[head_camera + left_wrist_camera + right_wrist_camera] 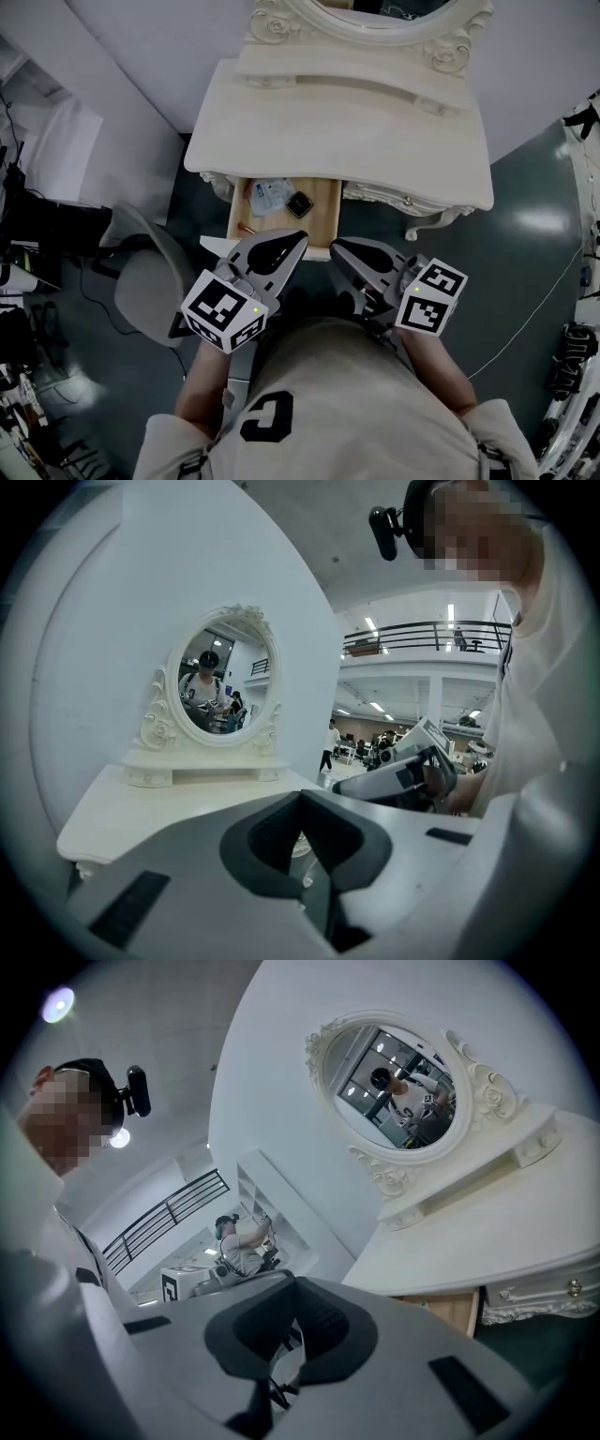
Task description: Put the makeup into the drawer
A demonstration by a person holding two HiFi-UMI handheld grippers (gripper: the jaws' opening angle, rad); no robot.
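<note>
The wooden drawer [324, 214] of the white vanity table [375, 141] stands pulled out. Inside it lie a pale packet [269, 195], a black compact [299, 203] and a small reddish item [246, 228]. My left gripper [298, 239] and right gripper [337, 246] hover side by side just in front of the drawer's front edge, close to my chest. Both are shut with nothing between the jaws. In the left gripper view the closed tips [302, 799] point toward the tabletop [169, 803] and oval mirror [228, 679]. In the right gripper view the closed tips [295, 1283] sit left of the drawer's side [450, 1309].
A grey chair [150, 272] stands left of the drawer, beside my left arm. A cable [534, 309] runs across the dark floor at the right. Cluttered equipment [28, 234] fills the far left. The table's right drawer front carries a small knob [574, 1288].
</note>
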